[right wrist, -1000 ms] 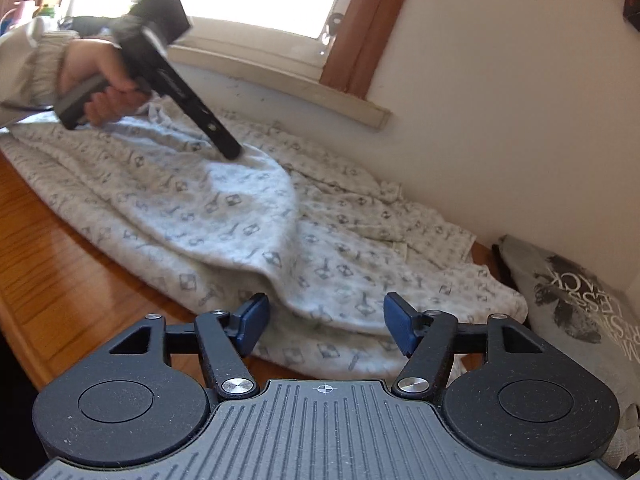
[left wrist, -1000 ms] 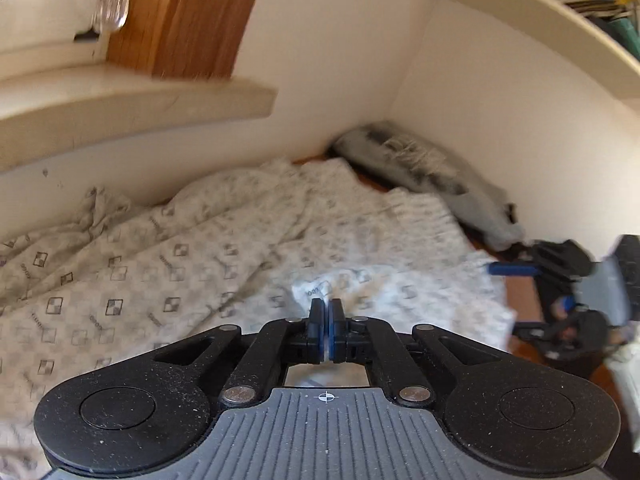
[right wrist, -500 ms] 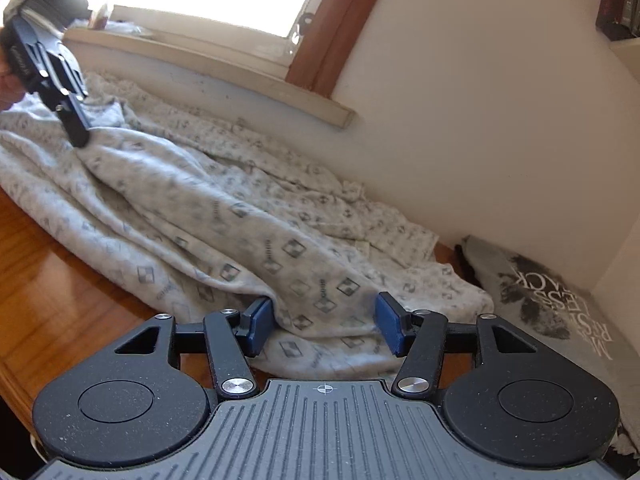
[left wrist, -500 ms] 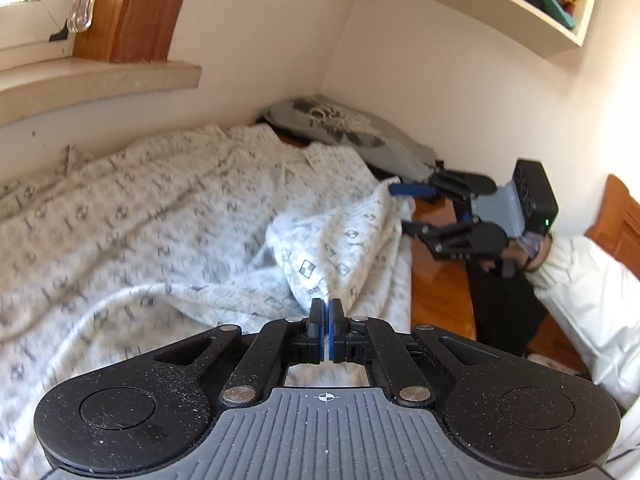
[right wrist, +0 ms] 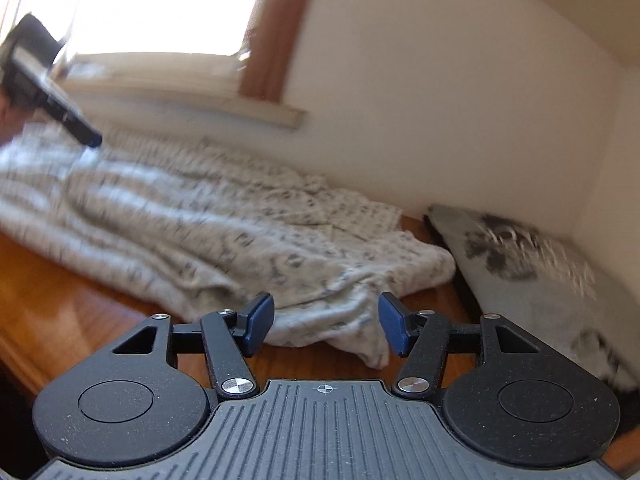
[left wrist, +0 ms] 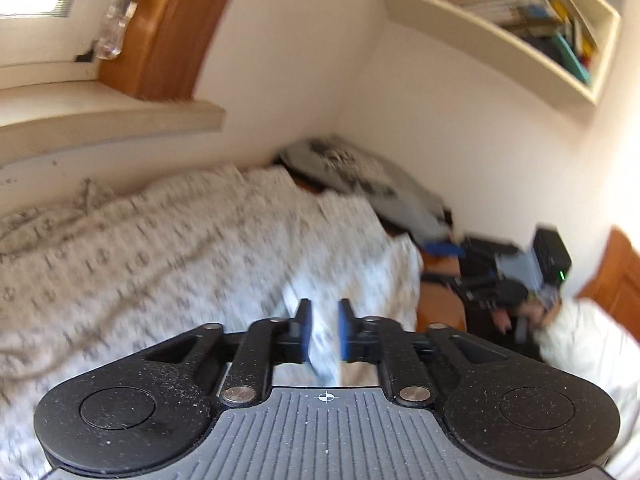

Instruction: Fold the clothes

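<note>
A white garment with a small grey square print (left wrist: 168, 248) lies crumpled on the wooden table (right wrist: 52, 300). My left gripper (left wrist: 324, 332) is open by a narrow gap, and a strip of the garment still hangs between its blue pads (left wrist: 305, 330). My right gripper (right wrist: 326, 324) is wide open just above the table, with the garment's near folded edge (right wrist: 340, 320) between its fingers but untouched. Each gripper shows in the other's view: the right gripper (left wrist: 480, 268) beyond the garment's right end, the left gripper (right wrist: 86, 138) over its far left part. Both views are motion-blurred.
A grey garment with a black print (right wrist: 520, 256) lies in the corner against the white wall. A window sill (left wrist: 100, 120) runs behind the table, and a shelf of books (left wrist: 520, 20) hangs above. The table's front edge (right wrist: 24, 364) is at lower left.
My left gripper's fingers, shut on the garment half a second ago, have parted. The right gripper has come lower and closer to the garment's near edge.
</note>
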The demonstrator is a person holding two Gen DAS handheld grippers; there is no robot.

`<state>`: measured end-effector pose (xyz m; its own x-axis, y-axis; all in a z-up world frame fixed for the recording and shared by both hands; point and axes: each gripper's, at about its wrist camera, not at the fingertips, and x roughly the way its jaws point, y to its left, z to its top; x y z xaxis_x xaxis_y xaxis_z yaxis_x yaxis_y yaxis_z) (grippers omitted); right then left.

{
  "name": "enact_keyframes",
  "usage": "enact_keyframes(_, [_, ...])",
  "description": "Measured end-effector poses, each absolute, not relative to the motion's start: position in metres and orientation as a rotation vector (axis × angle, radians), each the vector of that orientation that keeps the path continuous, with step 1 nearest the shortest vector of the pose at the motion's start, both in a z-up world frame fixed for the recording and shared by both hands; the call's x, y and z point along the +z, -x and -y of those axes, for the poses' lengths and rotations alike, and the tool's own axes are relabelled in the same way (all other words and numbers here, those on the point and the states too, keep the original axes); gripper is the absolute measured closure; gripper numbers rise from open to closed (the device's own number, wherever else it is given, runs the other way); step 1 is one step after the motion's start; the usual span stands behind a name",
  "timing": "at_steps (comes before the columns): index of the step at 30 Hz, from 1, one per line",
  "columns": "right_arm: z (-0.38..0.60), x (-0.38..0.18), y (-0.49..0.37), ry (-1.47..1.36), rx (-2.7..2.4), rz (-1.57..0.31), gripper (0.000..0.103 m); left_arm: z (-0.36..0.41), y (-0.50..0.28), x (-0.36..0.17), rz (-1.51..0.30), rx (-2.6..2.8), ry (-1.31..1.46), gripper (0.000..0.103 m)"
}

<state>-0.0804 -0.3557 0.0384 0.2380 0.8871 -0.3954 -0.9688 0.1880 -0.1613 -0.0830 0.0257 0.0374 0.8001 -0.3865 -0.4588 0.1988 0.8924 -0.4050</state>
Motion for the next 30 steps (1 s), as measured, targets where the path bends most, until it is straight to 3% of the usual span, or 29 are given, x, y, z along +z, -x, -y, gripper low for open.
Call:
enact_keyframes(1, [0.356, 0.041, 0.075, 0.367, 1.323, -0.271, 0.058, -0.027, 0.076, 0.036, -0.575, -0.314, 0.370, 0.087])
enact_keyframes(3, [0.353, 0.042, 0.070, 0.308, 1.324, -0.337, 0.067, -0.031, 0.063, 0.034, -0.603, -0.301, 0.411, 0.087])
enact_keyframes(5, [0.348, 0.042, 0.067, 0.269, 1.325, -0.398, 0.067, -0.031, 0.051, 0.026, -0.649, -0.307, 0.447, 0.087])
enact_keyframes(11, [0.333, 0.042, 0.059, 0.149, 1.320, -0.578, 0.065, -0.031, 0.026, 0.004, -0.714, -0.357, 0.556, 0.087])
enact_keyframes(14, [0.328, 0.041, 0.051, 0.117, 1.306, -0.598, 0.054, -0.034, 0.015, -0.003, -0.724, -0.368, 0.624, 0.087])
enact_keyframes(18, [0.321, 0.036, 0.036, 0.048, 1.286, -0.666, 0.050, -0.039, 0.006, -0.009, -0.722, -0.385, 0.703, 0.087])
enact_keyframes(21, [0.316, 0.035, 0.032, 0.039, 1.289, -0.696, 0.049, -0.041, 0.003, -0.012, -0.715, -0.386, 0.733, 0.091])
enact_keyframes(22, [0.315, 0.035, 0.031, 0.036, 1.293, -0.702, 0.050, -0.041, 0.003, -0.012, -0.699, -0.380, 0.731, 0.098])
enact_keyframes(23, [0.315, 0.036, 0.031, 0.033, 1.296, -0.702, 0.053, -0.042, 0.004, -0.011, -0.682, -0.373, 0.729, 0.099])
enact_keyframes(25, [0.320, 0.036, 0.032, 0.023, 1.307, -0.677, 0.097, -0.046, 0.008, -0.008, -0.624, -0.336, 0.728, 0.100])
enact_keyframes(30, [0.335, 0.038, 0.034, -0.003, 1.333, -0.612, 0.102, -0.058, 0.009, -0.006, -0.550, -0.263, 0.747, 0.100])
